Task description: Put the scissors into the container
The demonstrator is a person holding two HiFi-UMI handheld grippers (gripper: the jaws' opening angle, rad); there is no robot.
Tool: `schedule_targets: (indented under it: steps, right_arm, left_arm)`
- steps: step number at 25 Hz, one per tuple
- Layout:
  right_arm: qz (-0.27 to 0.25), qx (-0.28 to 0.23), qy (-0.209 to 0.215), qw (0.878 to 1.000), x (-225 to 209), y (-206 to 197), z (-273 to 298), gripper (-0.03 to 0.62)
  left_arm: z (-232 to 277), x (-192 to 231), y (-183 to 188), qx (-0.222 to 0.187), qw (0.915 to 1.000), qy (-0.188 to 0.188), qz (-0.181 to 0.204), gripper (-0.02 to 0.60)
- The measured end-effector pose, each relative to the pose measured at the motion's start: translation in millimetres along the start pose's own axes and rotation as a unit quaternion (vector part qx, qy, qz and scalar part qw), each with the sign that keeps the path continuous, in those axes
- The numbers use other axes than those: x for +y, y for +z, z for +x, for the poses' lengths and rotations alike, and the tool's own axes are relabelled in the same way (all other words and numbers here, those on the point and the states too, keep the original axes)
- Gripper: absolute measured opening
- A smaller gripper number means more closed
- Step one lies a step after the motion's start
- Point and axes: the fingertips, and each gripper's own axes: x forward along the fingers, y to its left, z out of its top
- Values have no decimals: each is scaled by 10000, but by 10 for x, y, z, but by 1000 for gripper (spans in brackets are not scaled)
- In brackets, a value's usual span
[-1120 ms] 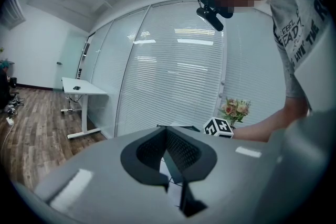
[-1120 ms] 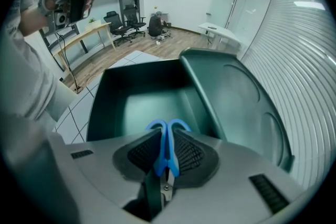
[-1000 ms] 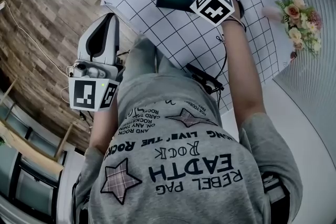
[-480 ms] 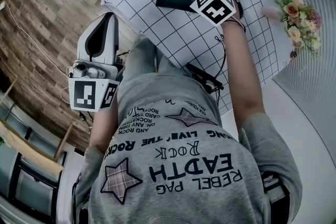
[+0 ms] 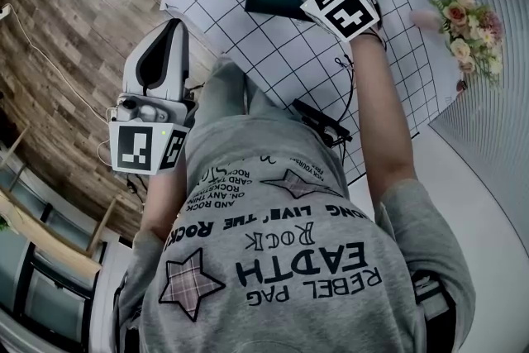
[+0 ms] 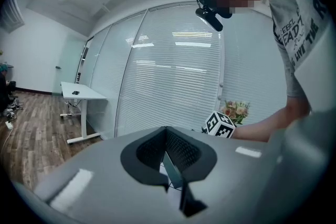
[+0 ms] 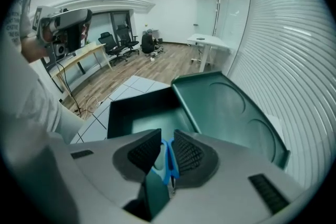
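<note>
Blue-handled scissors [image 7: 168,162] sit between the two pads of the right gripper [image 7: 168,137]; the pads are drawn in close on either side of the handles and we read this as a grip, though the contact on the left pad is hard to make out in the right gripper view. We note the right gripper points steeply down over the container [image 7: 113,118], a dark green box standing open on the table [image 5: 273,54]; its lid [image 7: 226,107] is swung back and leans up at the far side. In the head view a bit of blue shows just past the marker cube, above the open box; the scissors are over the container and we cannot see them resting on its floor. The table carries a white cloth with a black grid; flowers [image 5: 469,21] stand near its right edge, well apart from the box.

Left gripper [image 6: 166,129]: held off to the person's left over the wood floor [image 5: 74,4], well clear of the table; its jaws are together at the tips with nothing between them.
</note>
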Motion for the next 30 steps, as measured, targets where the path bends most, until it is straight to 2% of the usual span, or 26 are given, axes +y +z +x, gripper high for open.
schedule_targets:
  steps: [18, 22, 30]
  right_arm:
    - [560, -1013, -248, 9930, -73, 311, -516, 21]
    - [775, -1363, -230, 9874, -65, 386, -679, 17]
    - [990, -2054, -579, 9719, -74, 505, -1123, 15]
  left_arm:
    - [46, -137, 195, -134, 9995, -188, 210, 9]
    - [87, -183, 216, -133, 9992, -279, 267, 11]
    - [188, -327, 311, -222, 9977, -483, 411, 9]
